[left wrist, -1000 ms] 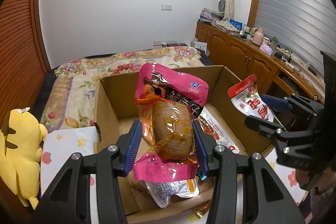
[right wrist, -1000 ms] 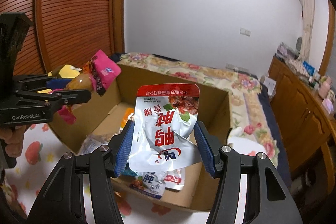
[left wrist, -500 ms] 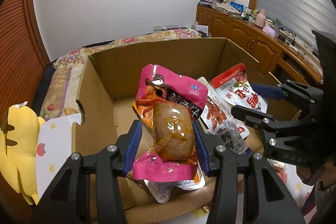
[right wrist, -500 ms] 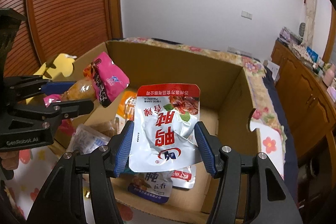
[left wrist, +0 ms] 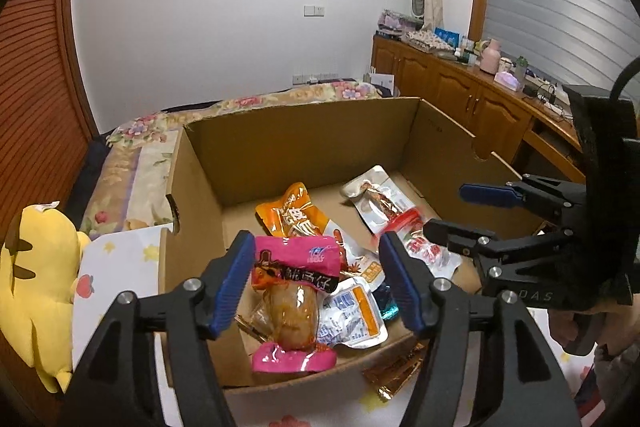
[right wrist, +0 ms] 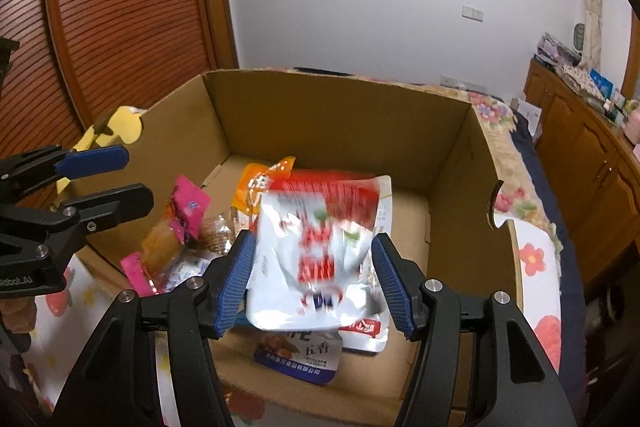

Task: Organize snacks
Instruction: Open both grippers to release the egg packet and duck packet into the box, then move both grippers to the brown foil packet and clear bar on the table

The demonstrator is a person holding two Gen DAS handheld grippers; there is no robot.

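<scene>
Snacks lie in the open cardboard box (left wrist: 304, 147), which sits on a flower-print cloth (left wrist: 116, 259).

- Left claw (left wrist: 318, 277): jaws opening, pads clear of the pink pack (left wrist: 296, 303). Pack is between the pads but not pressed; it sits at the box's near-left corner, on top of other packs.
- Right claw (right wrist: 312, 281): jaws opening. White/red pouch (right wrist: 320, 255) is between the pads, motion-blurred, above the packs on the box floor. Left pad looks at its edge, right pad apart; grip looks released.
- Orange pack (left wrist: 290, 213) and a clear/red pack (left wrist: 378, 201): farther back on the box floor, well apart from both claws.
- Yellow plush (left wrist: 36, 283): outside the box, left side.
- Gold wrapper (left wrist: 400, 375): outside the box, just beside its near wall.
</scene>
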